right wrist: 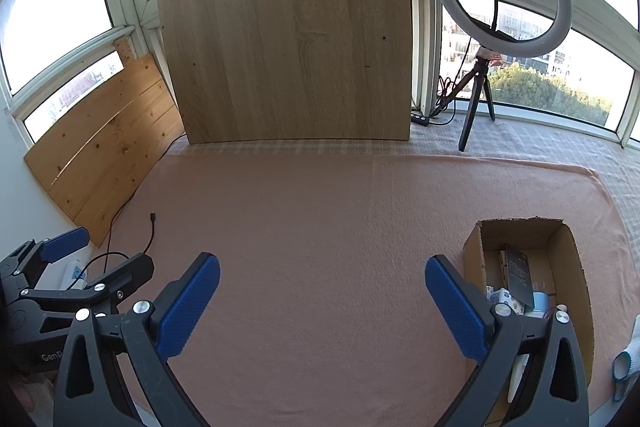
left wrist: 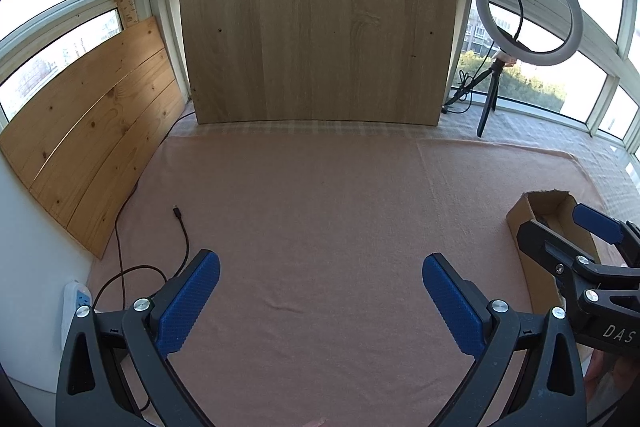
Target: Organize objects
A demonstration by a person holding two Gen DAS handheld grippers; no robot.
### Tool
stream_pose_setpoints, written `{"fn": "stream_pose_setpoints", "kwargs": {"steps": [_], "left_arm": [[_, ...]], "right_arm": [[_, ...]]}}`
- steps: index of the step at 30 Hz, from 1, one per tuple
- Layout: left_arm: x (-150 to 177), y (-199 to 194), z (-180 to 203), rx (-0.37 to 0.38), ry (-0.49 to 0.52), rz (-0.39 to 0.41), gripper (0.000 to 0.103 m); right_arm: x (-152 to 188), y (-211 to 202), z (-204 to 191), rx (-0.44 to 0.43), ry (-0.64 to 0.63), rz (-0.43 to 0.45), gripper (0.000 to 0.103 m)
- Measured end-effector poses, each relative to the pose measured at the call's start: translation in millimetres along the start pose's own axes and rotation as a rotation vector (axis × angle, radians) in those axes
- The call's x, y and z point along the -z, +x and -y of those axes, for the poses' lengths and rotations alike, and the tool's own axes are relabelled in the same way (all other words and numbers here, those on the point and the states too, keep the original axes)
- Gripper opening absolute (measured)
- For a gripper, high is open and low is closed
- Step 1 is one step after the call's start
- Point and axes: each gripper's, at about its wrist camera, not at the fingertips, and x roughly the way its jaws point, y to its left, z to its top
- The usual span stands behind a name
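An open cardboard box (right wrist: 568,247) sits on the pink cloth at the right. It holds a black booklet (right wrist: 519,273), small white patterned packs (right wrist: 505,298) and other items partly hidden. The box also shows in the left wrist view (left wrist: 520,213). My left gripper (left wrist: 320,267) is open and empty above the cloth; it also shows in the right wrist view (right wrist: 80,259) at the far left. My right gripper (right wrist: 322,267) is open and empty just left of the box; it also shows in the left wrist view (left wrist: 560,223) over the box.
A pink cloth (left wrist: 320,207) covers the table. A black cable (left wrist: 182,227) and a white power strip (left wrist: 74,307) lie at the left. Wooden boards (left wrist: 316,27) lean at the back and left. A ring light on a tripod (left wrist: 528,11) stands at the back right.
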Motion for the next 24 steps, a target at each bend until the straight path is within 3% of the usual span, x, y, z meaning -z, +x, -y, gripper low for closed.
{"fn": "stream_pose_setpoints", "kwargs": {"steps": [24], "left_arm": [[-1.5,2.9,-10.2,0.015,-0.039,-0.003,0.103]], "right_arm": [[1.2,1.9,10.8,0.025,0.008,-0.008,0.101]]}}
